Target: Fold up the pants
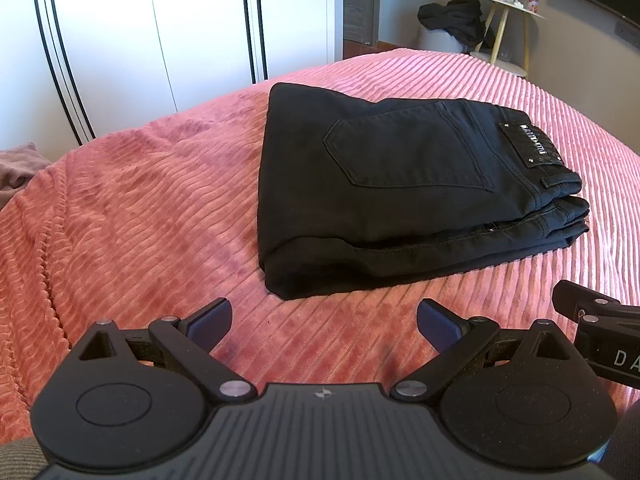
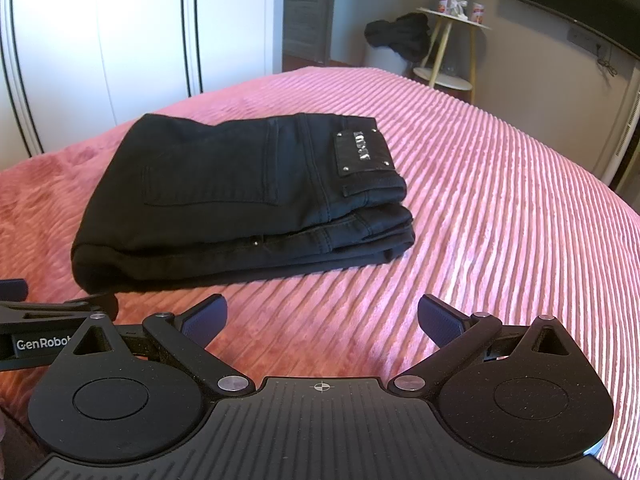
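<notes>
From the left wrist view, a white wardrobe (image 1: 160, 28) with dark vertical trim stands at ten o'clock behind the bed (image 1: 132, 216), which wears a ribbed pink cover. The left gripper (image 1: 324, 322) hovers low over that cover with its jaws spread wide and nothing between them; its blue pads (image 1: 210, 322) face each other across bare fabric. The black pants (image 1: 392, 184) lie folded into a thick, flat stack at twelve to one o'clock of this gripper, near its fingertips but apart from them, back pocket and a dark label patch (image 1: 530, 146) uppermost, waistband end toward three o'clock. The right gripper (image 2: 322, 322) sits just beside the left one, at its three o'clock, jaws likewise spread and empty. In its view the pants rest at eleven o'clock. Beyond the bed, at one o'clock, a small round side table (image 2: 452, 40) stands next to a heap of dark clothing (image 2: 400, 36).
</notes>
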A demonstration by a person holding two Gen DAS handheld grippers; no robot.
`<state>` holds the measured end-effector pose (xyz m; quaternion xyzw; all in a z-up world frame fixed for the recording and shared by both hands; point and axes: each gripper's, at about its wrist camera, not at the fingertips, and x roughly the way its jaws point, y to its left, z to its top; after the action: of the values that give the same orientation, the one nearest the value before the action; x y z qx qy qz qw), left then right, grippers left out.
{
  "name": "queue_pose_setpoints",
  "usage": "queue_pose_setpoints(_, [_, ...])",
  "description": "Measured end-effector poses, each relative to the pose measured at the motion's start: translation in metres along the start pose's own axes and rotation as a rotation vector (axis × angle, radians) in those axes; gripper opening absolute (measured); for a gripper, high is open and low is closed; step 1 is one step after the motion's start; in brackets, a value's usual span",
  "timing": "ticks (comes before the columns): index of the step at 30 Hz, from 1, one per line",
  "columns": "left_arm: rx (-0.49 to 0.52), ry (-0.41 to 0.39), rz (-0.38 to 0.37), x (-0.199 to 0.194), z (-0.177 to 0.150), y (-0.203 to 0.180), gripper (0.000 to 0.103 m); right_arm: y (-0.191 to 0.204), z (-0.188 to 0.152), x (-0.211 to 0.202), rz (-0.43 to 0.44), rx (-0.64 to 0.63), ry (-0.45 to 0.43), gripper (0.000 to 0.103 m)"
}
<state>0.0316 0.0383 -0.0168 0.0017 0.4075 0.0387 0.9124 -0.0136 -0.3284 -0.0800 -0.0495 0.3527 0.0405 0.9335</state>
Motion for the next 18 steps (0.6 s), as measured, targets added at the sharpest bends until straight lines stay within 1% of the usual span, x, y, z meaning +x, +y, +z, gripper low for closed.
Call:
queue_pose_setpoints(12, [0.001,0.001,0.001,-0.0004,0.0004,-0.0005,0.099,0.0001,-0.0002,-0.0001,0.000,0.000,-0.001,0.103])
queue_pose_setpoints(18, [-0.003,-0.007,-0.021,-0.0005,-0.0006,0.0019,0.099,0.0003,0.0002,-0.0002,-0.001,0.001,-0.001,0.103])
